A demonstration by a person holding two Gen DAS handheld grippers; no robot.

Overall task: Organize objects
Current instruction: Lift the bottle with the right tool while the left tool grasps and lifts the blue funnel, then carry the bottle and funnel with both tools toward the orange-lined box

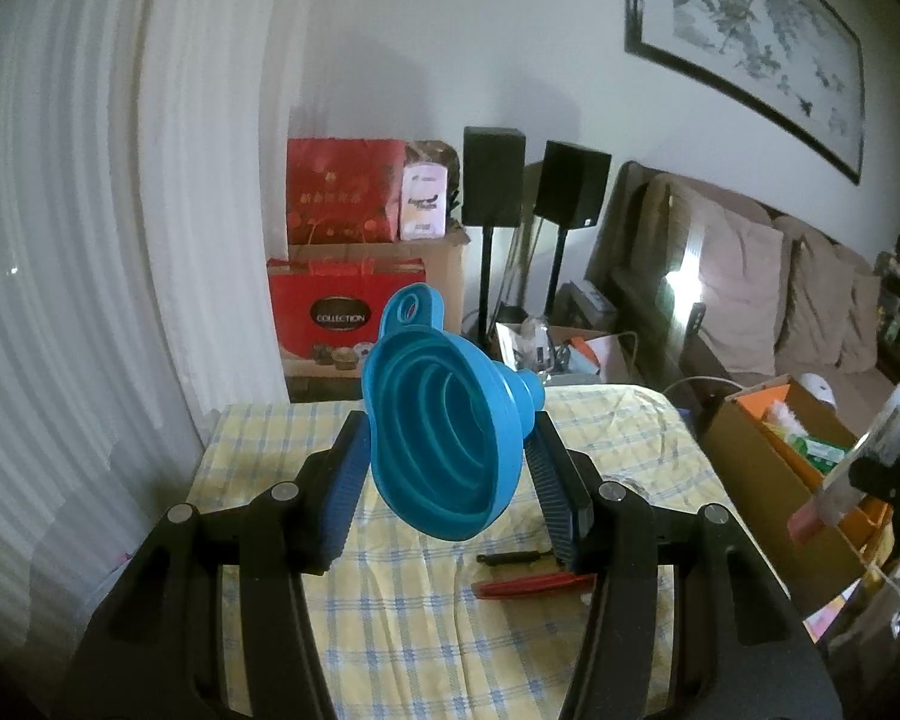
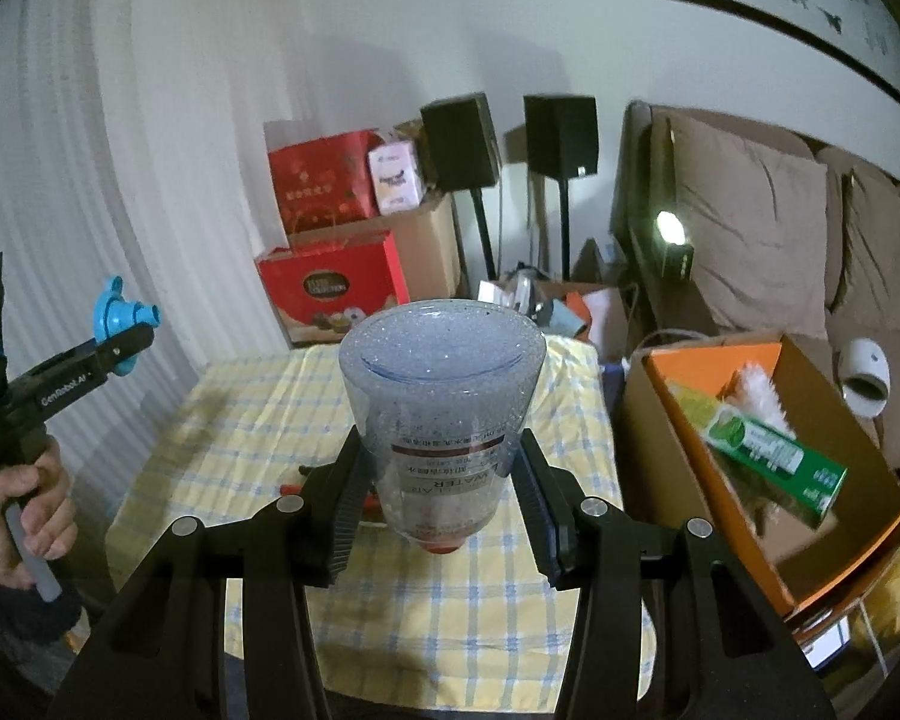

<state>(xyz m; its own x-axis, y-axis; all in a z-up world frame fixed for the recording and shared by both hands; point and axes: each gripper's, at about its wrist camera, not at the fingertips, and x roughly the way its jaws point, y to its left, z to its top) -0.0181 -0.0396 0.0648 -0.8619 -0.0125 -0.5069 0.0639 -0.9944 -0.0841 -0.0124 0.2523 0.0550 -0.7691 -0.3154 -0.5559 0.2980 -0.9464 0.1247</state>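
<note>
Funnel nearest the left wrist lens: blue, collapsible, pinched by its ribbed cone between the ribbed pads of the left claw, jaws closed only as far as the cone's width. Mouth faces back toward the camera, spout and hanging tab point away and up. Lifted clear of the counter; the side grip on the cone likely leaves the spout free to be aimed.

Bottle nearest the right wrist lens: clear plastic, upside down, label text reading inverted, red cap end low and toward the camera, base tilted away. Right claw is clamped on its labelled waist, jaws part-closed to the bottle's girth. It too hangs above the counter. Whether anything is inside, cannot tell; the wall looks speckled.

From the right view, the left claw sits off to the left at about the same height, well apart from the bottle, a hand around its handle.

Below, on the yellow checked cloth: a red tool and a thin black tool just beside it, both untouched.

Farther right, beside the counter, an open cardboard box holding a green carton and something white and fluffy. A probable destination, my guess only.
</note>
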